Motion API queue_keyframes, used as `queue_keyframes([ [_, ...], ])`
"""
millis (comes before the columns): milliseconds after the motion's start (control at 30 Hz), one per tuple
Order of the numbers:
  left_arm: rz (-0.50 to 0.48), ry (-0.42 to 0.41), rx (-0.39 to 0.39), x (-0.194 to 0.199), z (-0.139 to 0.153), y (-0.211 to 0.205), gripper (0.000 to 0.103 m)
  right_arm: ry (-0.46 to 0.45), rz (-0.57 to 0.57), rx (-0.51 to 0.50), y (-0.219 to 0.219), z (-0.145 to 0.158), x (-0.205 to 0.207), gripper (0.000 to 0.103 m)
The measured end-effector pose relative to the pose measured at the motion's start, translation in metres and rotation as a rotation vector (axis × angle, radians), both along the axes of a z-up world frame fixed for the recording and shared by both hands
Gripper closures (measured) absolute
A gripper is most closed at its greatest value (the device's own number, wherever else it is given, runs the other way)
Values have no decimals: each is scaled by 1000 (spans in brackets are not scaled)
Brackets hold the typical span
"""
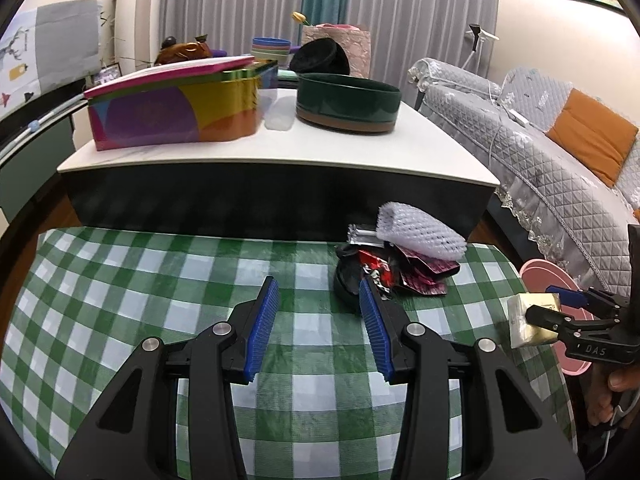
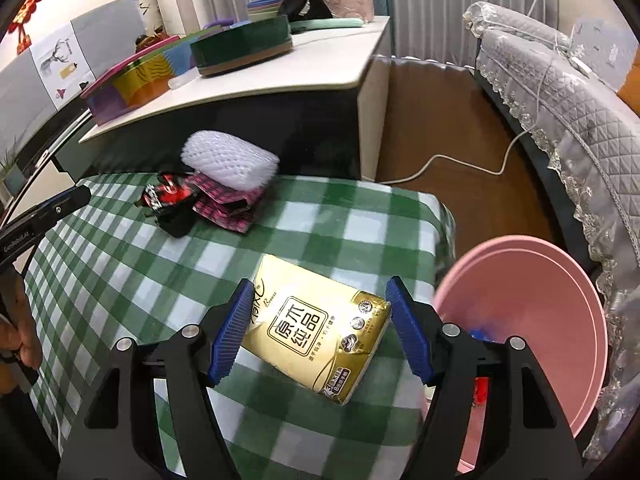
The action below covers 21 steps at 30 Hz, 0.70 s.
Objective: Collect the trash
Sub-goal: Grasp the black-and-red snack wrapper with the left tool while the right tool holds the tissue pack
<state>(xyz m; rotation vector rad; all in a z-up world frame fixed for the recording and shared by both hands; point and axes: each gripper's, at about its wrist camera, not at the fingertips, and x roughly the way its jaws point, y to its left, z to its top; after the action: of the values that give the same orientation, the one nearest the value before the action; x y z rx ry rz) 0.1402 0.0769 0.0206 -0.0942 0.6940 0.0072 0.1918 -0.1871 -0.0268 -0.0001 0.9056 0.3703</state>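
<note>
One gold plastic-wrapped tissue pack is seen clamped between the blue pads of the right tool, above the green-checked bench beside one pink plastic basin. One pile of crumpled wrappers under white foam netting is shown just beyond the left tool, whose jaws are held apart, empty. The basin's inside is shown only by the right wrist view.

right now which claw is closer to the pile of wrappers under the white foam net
Left. The left claw stands open right in front of the wrapper pile, one finger at its edge. The right claw is off by the pink bin, around a tissue pack.
</note>
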Motion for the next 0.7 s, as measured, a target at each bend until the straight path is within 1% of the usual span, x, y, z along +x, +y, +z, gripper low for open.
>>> queue_keyframes([
  [133,-4,9,-11,2,-6,-4,61,23,-8,-8,-9,-7,-1,36],
  [333,-12,26,-18,8,-16,-12,61,33,-11,-13,-16,-12,-3,36],
  [433,-15,24,-43,12,-17,-14,60,28,-18,-9,-20,-10,-3,36],
  [500,-20,20,-47,14,-18,-16,59,25,-19,-7,-22,-9,-3,36],
  [567,-24,20,-50,16,-20,-17,53,25,-18,-5,-22,-8,-3,36],
  [700,-28,26,-72,25,-25,-19,50,21,-18,4,-23,-5,-2,36],
])
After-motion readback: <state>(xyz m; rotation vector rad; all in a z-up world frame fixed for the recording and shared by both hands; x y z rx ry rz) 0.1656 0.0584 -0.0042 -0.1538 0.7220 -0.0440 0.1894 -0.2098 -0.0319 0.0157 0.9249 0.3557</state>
